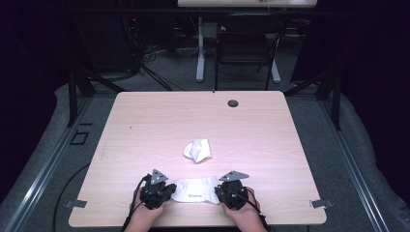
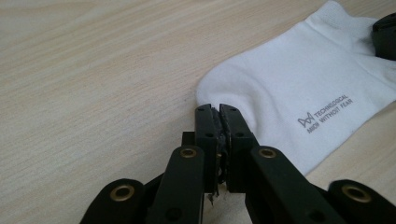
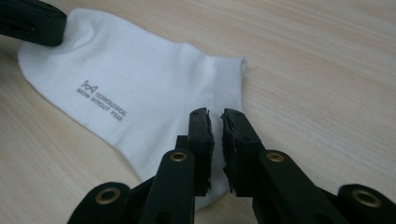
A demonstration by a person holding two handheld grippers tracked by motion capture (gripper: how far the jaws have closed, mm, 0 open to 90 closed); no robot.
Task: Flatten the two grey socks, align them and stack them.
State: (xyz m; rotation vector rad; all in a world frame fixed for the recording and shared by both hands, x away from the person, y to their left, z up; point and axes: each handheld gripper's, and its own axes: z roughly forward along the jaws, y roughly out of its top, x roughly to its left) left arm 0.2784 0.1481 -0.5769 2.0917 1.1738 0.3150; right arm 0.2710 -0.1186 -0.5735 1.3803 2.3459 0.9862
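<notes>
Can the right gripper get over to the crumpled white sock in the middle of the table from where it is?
Probably yes. The right gripper sits at the flat white sock, and bare light wood table lies between it and the crumpled white sock; nothing stands in the way.

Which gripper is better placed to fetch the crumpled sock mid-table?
Probably right: the crumpled sock lies slightly nearer the right gripper, whose jaws look slightly parted. The left gripper looks shut by the flat sock.

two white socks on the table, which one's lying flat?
The near sock, stretched out between the left gripper and the right gripper, with grey lettering on it. The other sock sits bunched up toward the table's middle.
</notes>
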